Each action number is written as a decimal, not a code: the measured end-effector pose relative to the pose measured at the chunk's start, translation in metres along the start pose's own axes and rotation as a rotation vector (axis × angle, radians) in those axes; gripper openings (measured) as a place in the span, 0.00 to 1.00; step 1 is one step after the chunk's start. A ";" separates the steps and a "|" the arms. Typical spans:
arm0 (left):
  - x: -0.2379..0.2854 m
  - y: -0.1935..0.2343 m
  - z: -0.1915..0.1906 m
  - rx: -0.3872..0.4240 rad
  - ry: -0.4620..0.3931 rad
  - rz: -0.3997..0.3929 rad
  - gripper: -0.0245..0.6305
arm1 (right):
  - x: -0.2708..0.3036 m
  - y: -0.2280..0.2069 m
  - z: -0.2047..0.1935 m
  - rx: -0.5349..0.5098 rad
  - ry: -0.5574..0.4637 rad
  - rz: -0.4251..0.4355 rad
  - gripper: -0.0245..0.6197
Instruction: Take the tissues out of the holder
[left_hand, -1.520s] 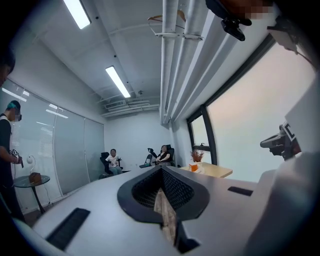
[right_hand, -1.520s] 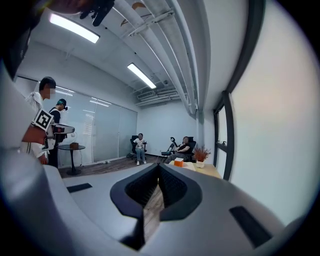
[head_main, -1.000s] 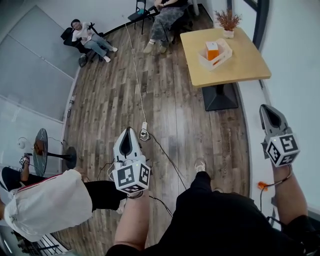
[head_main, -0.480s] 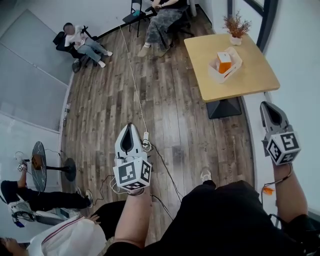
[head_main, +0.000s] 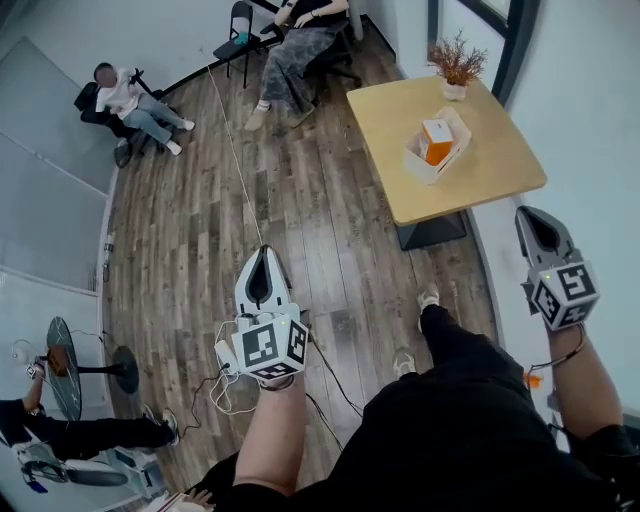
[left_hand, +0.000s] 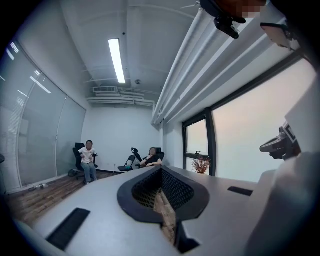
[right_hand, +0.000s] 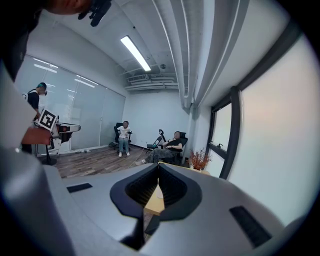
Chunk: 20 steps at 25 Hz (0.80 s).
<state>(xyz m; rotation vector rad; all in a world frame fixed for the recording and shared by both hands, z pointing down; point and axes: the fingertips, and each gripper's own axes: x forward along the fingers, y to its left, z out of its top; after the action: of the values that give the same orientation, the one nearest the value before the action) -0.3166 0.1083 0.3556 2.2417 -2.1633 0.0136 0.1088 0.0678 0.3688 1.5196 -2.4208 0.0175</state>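
Observation:
An orange tissue pack (head_main: 435, 138) stands in a white holder (head_main: 418, 162) on the light wooden table (head_main: 500, 165) at the upper right of the head view. Both grippers are held in the air over the wood floor, well short of the table. My left gripper (head_main: 263, 251) hangs mid-floor, jaws closed together and empty; in the left gripper view (left_hand: 161, 168) its tips meet. My right gripper (head_main: 524, 213) is beside the table's near right corner, shut and empty. In the right gripper view (right_hand: 159, 164) a strip of the table (right_hand: 151, 200) shows between the jaws.
A potted dried plant (head_main: 455, 62) stands at the table's far edge. Two people sit on chairs (head_main: 300, 30) at the far wall. A cable (head_main: 235, 165) runs along the floor. A small round side table (head_main: 62, 360) is at the lower left. Windows line the right wall.
The table with the holder has come nearer and looks larger. Both grippers travelled toward it and stayed shut. The person in white at the lower left has slipped out of view.

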 end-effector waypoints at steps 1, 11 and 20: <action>0.006 0.000 0.001 -0.006 -0.003 -0.001 0.04 | 0.006 -0.001 0.005 -0.010 -0.001 0.006 0.05; 0.070 -0.020 0.022 0.053 -0.021 -0.011 0.04 | 0.086 -0.033 0.008 0.019 -0.036 0.035 0.05; 0.176 -0.044 0.024 0.093 0.033 0.009 0.04 | 0.185 -0.073 -0.012 0.102 0.000 0.055 0.05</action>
<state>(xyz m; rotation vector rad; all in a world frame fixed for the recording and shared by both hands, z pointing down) -0.2669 -0.0665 0.3358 2.2619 -2.1999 0.1539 0.1010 -0.1261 0.4148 1.4947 -2.4954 0.1549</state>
